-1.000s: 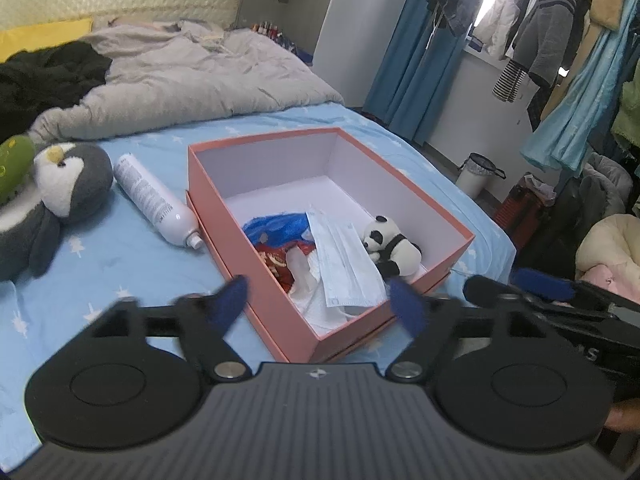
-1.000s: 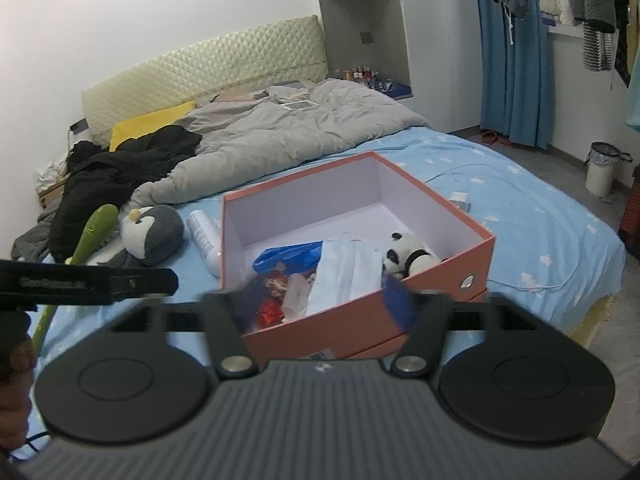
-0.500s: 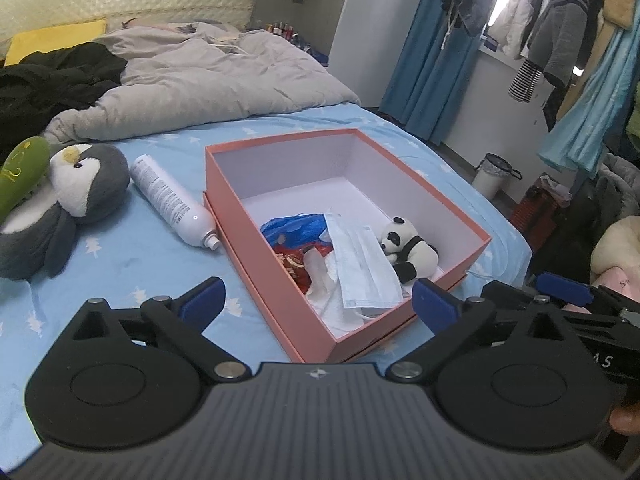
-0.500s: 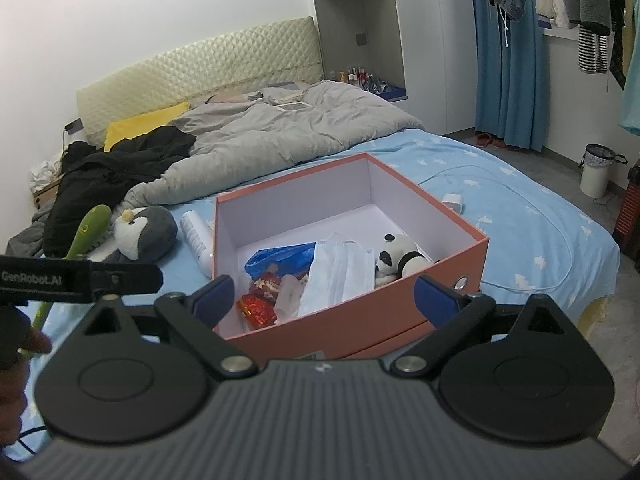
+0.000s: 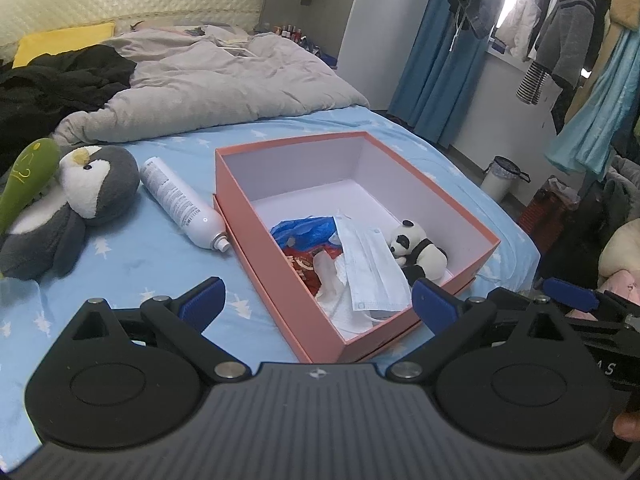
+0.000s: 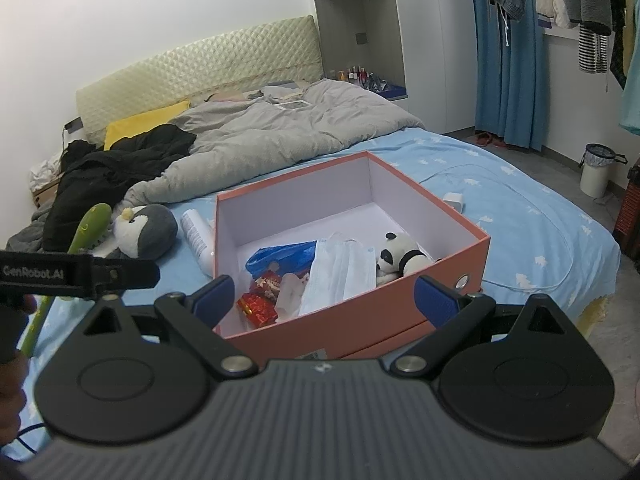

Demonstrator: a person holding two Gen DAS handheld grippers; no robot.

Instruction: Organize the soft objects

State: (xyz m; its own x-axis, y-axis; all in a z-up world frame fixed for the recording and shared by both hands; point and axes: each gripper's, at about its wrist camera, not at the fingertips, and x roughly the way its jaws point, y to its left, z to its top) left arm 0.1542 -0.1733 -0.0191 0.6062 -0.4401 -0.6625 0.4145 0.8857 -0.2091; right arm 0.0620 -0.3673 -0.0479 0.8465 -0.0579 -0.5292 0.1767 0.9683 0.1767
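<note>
On the blue bedsheet, beside the open pink box (image 5: pixel 280 240), the penguin plush (image 5: pixel 76 204) lies outside with a white spray bottle (image 5: pixel 182 204) between them, while the panda plush (image 5: pixel 418 250) already sits in the box by a face mask (image 5: pixel 374 266) and a blue bag (image 5: pixel 304 230). Both the left hand-held gripper (image 5: pixel 318 298) and the right hand-held gripper (image 6: pixel 324 298) hang released and empty, short of the box. Reaching for the penguin, a finger could likely knock the bottle rolling, or pinch only loose fur so the plush slips out mid-carry.
</note>
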